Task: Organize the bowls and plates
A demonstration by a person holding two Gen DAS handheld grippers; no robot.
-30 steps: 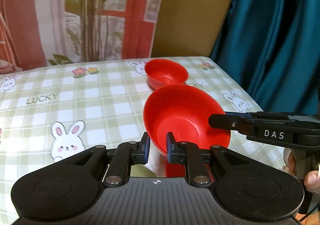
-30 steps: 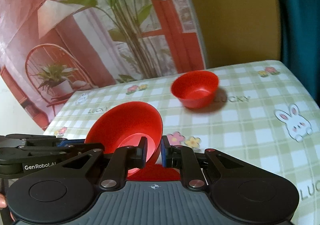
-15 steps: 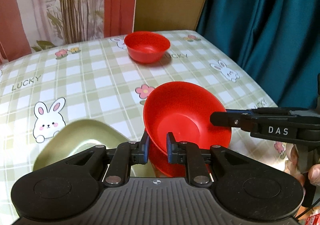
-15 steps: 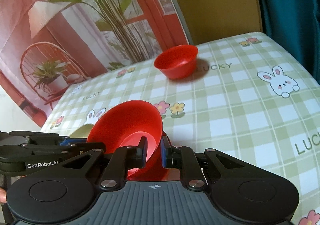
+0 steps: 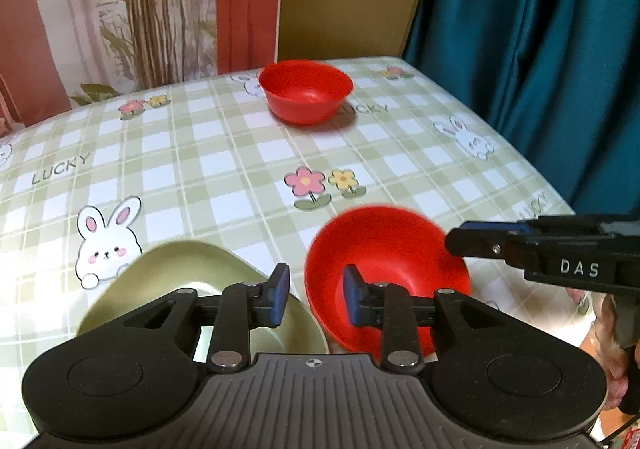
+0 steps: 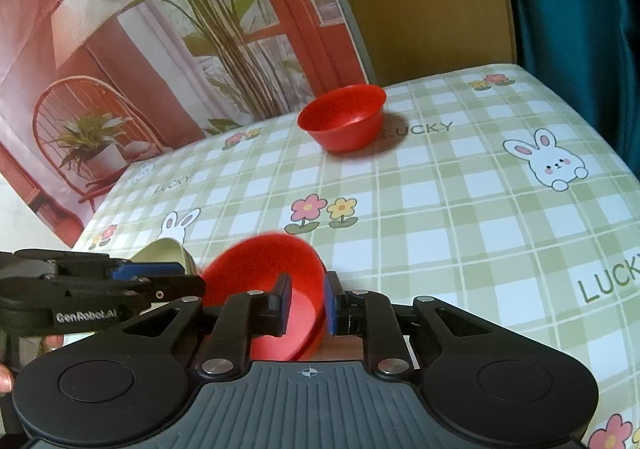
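Two red bowls and one green dish on the checked table (image 5: 200, 153). Green dish (image 5: 192, 269) just below and left of the left gripper (image 5: 316, 297). Near red bowl (image 5: 384, 269) tilted, blurred, low over the table edge, its rim between spread left fingers, apparently untouched by them. Clamped by the right gripper (image 6: 306, 305) on the opposite rim. Far red bowl (image 5: 306, 95) well ahead of both, upright.

Likely step: setting the near bowl down after handover to one side. Next: lower level, unclamp, pull clear, then reach ahead for the far bowl and nest.
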